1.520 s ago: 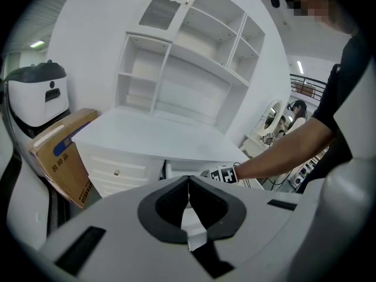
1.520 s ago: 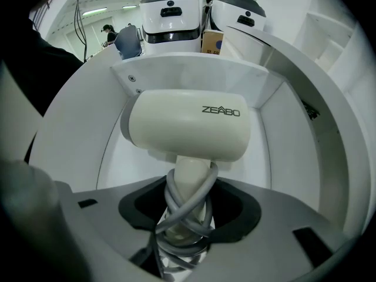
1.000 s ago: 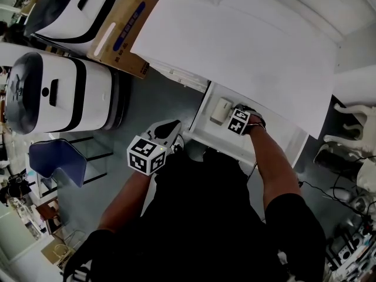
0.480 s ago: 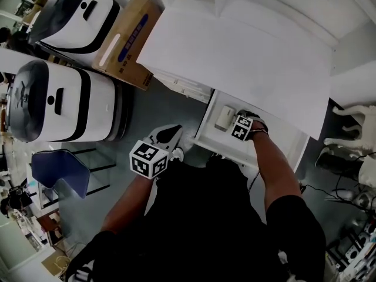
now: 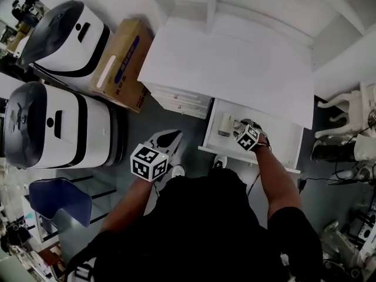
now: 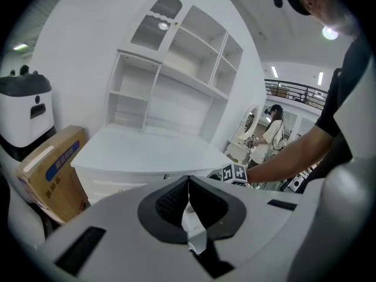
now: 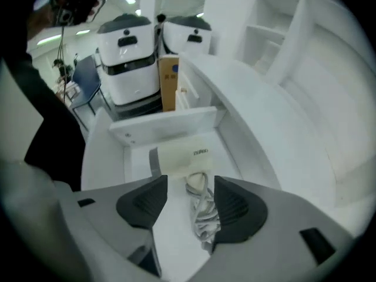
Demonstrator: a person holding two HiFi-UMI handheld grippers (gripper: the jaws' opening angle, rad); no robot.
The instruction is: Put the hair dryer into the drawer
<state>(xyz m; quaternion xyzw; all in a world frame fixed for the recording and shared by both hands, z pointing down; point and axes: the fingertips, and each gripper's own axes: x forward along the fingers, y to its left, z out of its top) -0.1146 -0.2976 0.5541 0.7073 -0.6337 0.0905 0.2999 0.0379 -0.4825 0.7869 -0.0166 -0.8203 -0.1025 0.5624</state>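
The cream hair dryer lies in the open white drawer under the desk top. In the right gripper view the hair dryer's body rests on the drawer floor, its grey cord coiled nearer me, behind the drawer's end wall. My right gripper hangs open above the cord; its jaws have just been opening and the pads touch nothing. My left gripper is shut and empty, held left of the drawer over the floor.
The white desk top carries a shelf unit. A cardboard box and two white-and-black machines stand to the left. A blue chair is at the lower left. Another person stands far off.
My right gripper has lifted off the hair dryer, which stays in the drawer. The left gripper has risen a little and drifted beside the drawer.
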